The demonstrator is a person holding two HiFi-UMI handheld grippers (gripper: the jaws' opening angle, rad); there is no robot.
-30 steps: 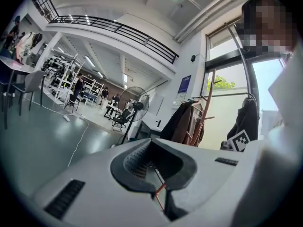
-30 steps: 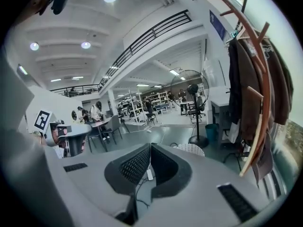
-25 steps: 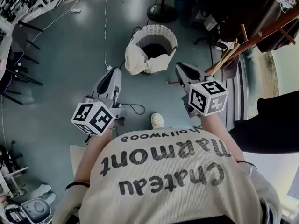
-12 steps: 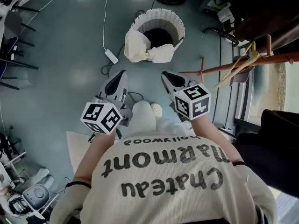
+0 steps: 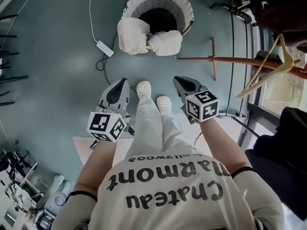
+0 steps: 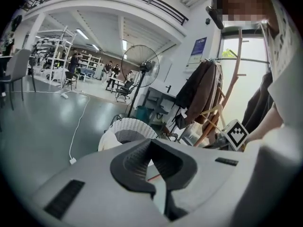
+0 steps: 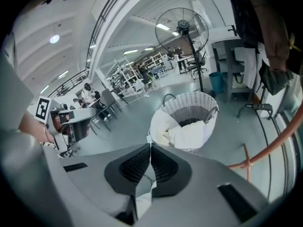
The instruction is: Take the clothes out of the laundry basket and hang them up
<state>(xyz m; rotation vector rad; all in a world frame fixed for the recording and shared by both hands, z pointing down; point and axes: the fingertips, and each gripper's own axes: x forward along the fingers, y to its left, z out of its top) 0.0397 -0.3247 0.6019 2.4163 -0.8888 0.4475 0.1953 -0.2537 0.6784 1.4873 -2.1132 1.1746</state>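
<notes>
Left gripper: left of centre in the head view. Your jaws are pressed together, and the left gripper view shows the pads meeting at the tips with nothing between them.

Right gripper: right of centre, likewise closed tight and empty.

Both grippers point toward the top of the frame, one on each side of your white shoes.

Laundry basket: white wicker, standing on the grey floor at top centre, well apart from both grippers.

Clothes: white, draped over the basket's near rim. One bundle hangs at the left and a second touches it on the right. The basket's interior looks dark, so its contents cannot be told.

Wooden hanger: at the right edge, crossing a reddish-brown pole.

Power strip: white, on the floor just left of the basket.
</notes>
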